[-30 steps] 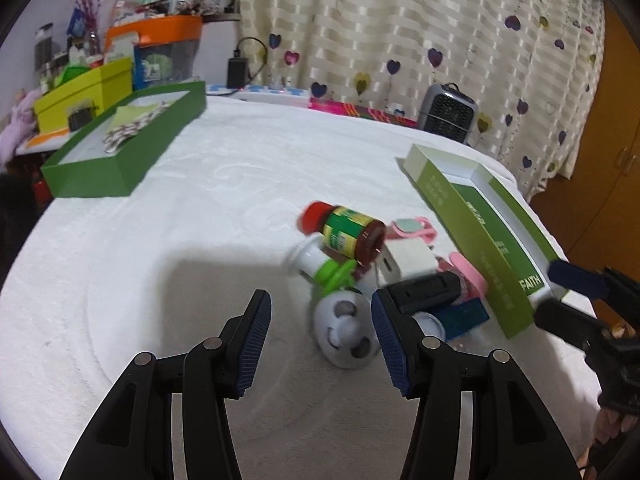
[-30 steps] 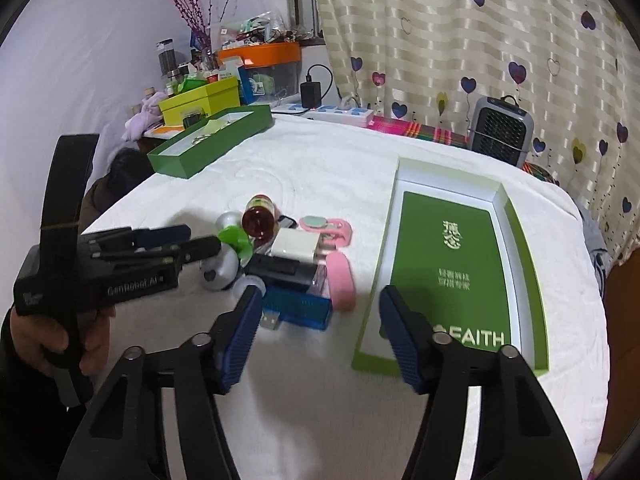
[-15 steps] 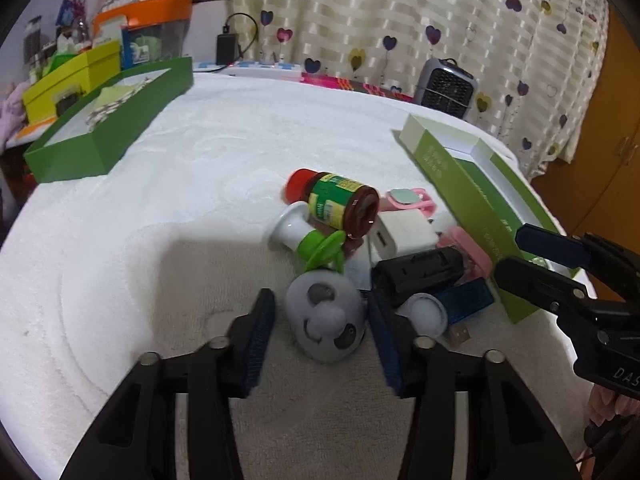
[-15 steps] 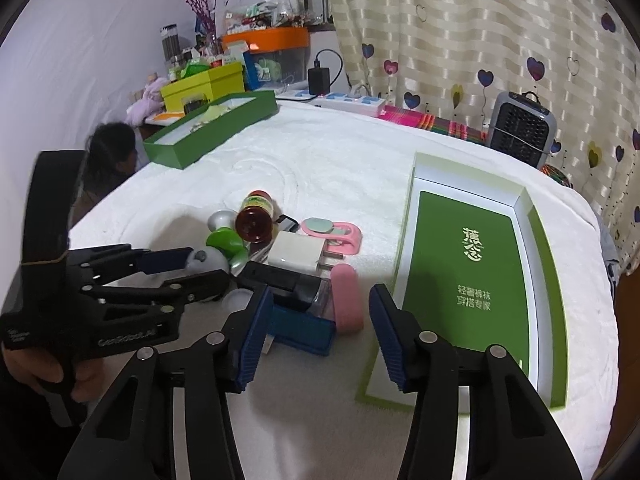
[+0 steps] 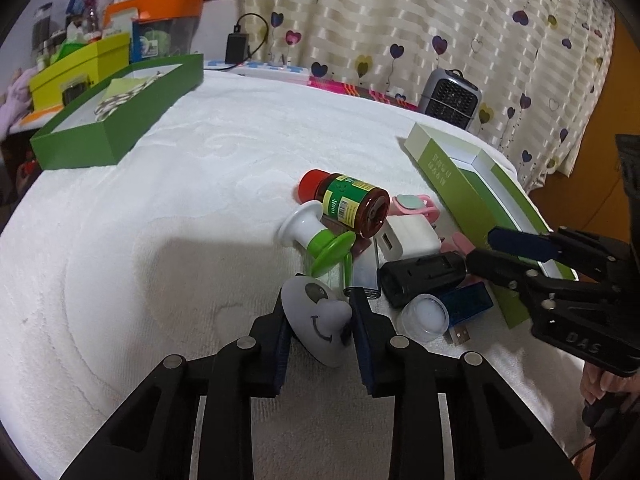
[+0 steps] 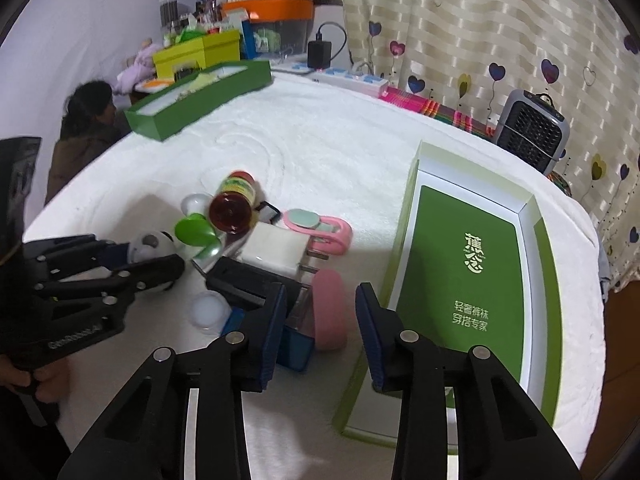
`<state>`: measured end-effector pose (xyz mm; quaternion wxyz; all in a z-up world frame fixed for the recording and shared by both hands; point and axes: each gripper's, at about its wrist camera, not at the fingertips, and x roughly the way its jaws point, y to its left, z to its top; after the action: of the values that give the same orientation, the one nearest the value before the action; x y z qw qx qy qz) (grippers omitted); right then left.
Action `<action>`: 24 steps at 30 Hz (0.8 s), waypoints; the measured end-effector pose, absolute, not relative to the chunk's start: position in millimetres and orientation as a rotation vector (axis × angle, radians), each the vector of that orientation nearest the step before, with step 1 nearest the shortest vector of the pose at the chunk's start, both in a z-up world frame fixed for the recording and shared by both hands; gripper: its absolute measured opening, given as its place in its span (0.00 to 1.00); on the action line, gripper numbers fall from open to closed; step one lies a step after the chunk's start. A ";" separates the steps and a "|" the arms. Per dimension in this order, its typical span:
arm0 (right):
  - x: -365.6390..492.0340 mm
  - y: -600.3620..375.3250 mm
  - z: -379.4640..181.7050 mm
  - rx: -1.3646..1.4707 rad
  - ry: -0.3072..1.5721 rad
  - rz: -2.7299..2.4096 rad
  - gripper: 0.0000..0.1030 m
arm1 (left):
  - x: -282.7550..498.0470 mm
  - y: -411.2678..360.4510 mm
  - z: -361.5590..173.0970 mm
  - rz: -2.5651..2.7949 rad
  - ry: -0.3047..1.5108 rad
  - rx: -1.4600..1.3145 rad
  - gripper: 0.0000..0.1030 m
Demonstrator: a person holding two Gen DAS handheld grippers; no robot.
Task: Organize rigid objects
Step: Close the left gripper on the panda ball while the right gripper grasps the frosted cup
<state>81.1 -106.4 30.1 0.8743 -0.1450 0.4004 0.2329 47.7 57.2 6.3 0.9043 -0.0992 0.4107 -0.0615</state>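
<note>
My left gripper is closing, and its blue pads press on both sides of a white round toy with a panda face at the near edge of the pile. My right gripper is also closing, its pads still apart on either side of a pink oval case that they do not touch. Also in the pile are a brown bottle with a red cap, a white charger, a black block, a blue USB stick and a clear little jar.
A light green open box lies right of the pile on the white cloth. A dark green tray stands at the back left. A grey heater and a power strip line the far edge. A person sits beyond the left side.
The left jaws came together from wide apart onto the panda toy. The right jaws narrowed and moved forward and down over the pink case.
</note>
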 end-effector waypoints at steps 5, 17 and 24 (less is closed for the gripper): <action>86.0 -98.2 25.5 -0.382 0.867 0.493 0.35 | 49.3 58.6 5.0 -0.135 0.855 -0.213 0.26; 81.2 -85.9 26.2 -0.377 0.906 0.662 0.31 | 49.9 58.1 4.9 -0.139 0.856 -0.218 0.26; 71.8 -82.9 23.9 -0.392 0.920 0.721 0.31 | 39.8 55.2 6.5 -0.156 0.851 -0.189 0.26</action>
<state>71.8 -82.9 23.9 0.8158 -0.1837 0.4316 0.3383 39.8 55.2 6.5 0.9036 -0.0913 0.4117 -0.0753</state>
